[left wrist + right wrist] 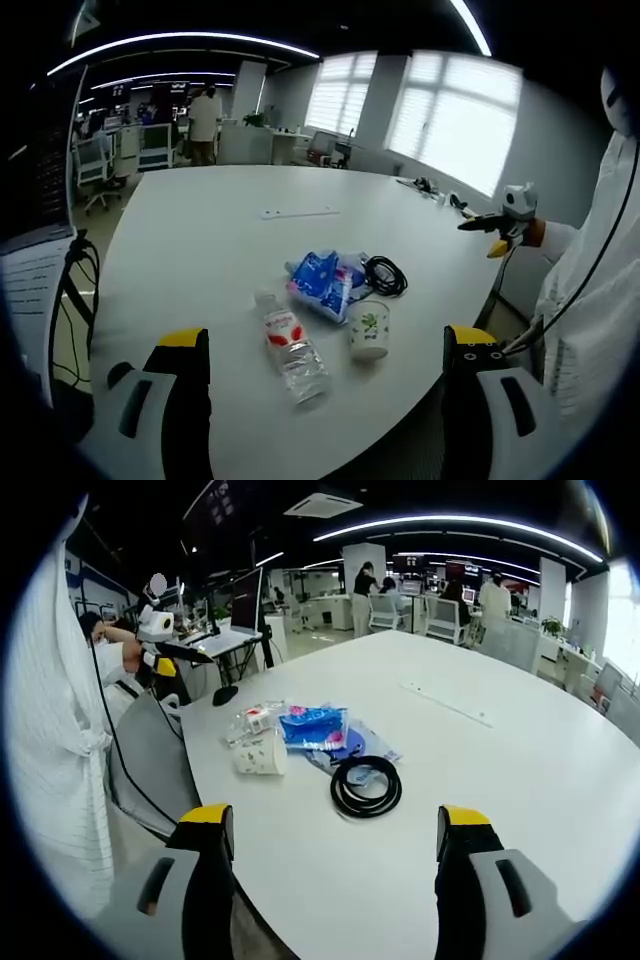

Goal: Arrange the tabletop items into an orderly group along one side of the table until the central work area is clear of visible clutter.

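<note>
While I hold both claws above the near edge, the big white table (220, 240) spreads out ahead of me, with the clutter bunched close to my side of it. My left gripper (325, 385) is released, its yellow-tipped jaws spread wide with nothing between them, and my right gripper (335, 865) is likewise spread and holding nothing. Among the items, the blue snack bag (322, 281) lies in the middle, the clear water bottle (291, 350) lies on its side just beside it, the coiled black cable (366, 784) rests against the bag's other side, and the small paper cup (368, 331) sits between bottle and cable.
</note>
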The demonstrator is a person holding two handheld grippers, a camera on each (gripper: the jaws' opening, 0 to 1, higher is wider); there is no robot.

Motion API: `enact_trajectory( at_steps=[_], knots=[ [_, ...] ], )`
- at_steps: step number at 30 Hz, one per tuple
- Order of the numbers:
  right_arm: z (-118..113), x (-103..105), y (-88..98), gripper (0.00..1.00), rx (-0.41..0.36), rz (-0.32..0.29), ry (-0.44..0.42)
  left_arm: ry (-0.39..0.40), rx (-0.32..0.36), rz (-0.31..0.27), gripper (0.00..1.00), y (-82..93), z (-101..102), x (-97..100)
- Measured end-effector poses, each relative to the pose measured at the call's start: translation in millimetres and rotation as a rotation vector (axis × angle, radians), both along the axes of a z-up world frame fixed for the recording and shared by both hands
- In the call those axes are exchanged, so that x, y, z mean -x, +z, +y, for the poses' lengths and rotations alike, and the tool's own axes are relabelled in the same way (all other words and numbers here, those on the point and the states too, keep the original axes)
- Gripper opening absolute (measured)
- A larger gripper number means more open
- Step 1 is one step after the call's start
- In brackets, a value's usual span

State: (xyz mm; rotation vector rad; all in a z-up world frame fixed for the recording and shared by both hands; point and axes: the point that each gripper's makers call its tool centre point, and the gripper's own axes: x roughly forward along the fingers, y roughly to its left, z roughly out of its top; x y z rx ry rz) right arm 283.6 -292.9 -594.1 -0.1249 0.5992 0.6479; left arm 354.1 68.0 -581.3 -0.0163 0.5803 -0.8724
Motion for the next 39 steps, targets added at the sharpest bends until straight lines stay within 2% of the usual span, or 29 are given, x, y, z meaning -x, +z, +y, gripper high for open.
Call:
enact_trajectory(
  at_steps=[19, 39],
  knots=[
    [2, 3, -4.3, 0.83, -0.009, 0.010, 0.000, -0.002, -0.003, 0.002, 1.00, -1.2, 0, 1.6],
    [9, 1, -17.5, 0.83, -0.015, 0.046, 0.008, -0.004, 0.002, 0.034, 1.00, -15.7, -7, 3.5]
  ],
)
